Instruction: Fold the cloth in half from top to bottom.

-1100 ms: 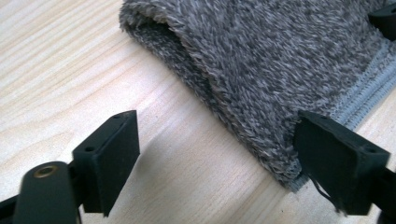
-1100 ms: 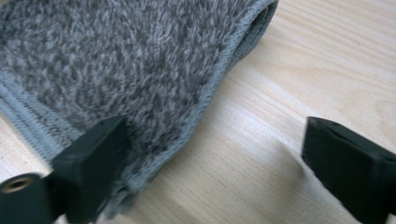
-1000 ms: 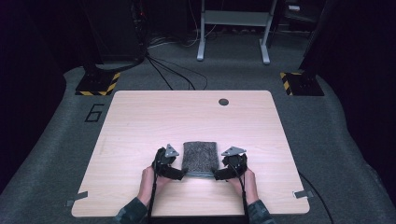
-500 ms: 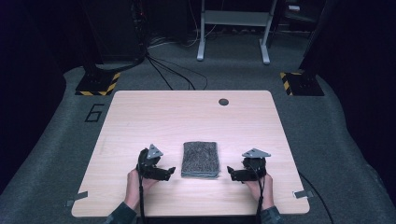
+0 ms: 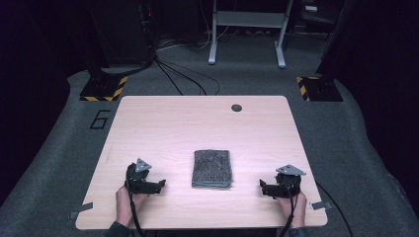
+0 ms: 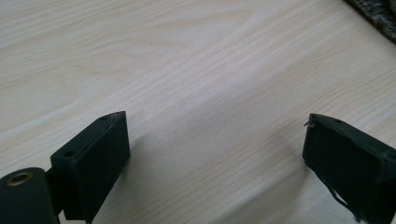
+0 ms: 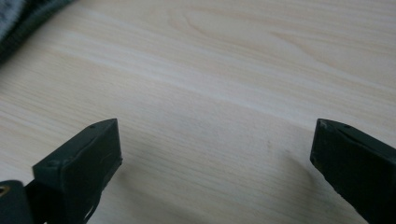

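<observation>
Overhead, a pale wood-grain worktop (image 5: pixel 197 123) sits on grey carpet in a dark room. Centred near its front edge lies a folded grey towel (image 5: pixel 212 168) — nubby, rectangular. Left gripper (image 5: pixel 155 185) and right gripper (image 5: pixel 264 187) flank it, well apart, fingers wide — empty.

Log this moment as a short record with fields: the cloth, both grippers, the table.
cloth: dark grey folded towel, flat, near the table's front middle
left gripper: left gripper, jaws open, empty, on the table left of the towel, apart from it
right gripper: right gripper, jaws open, empty, right of the towel, apart from it
table: light wooden table, with a small dark round hole near its far edge
</observation>
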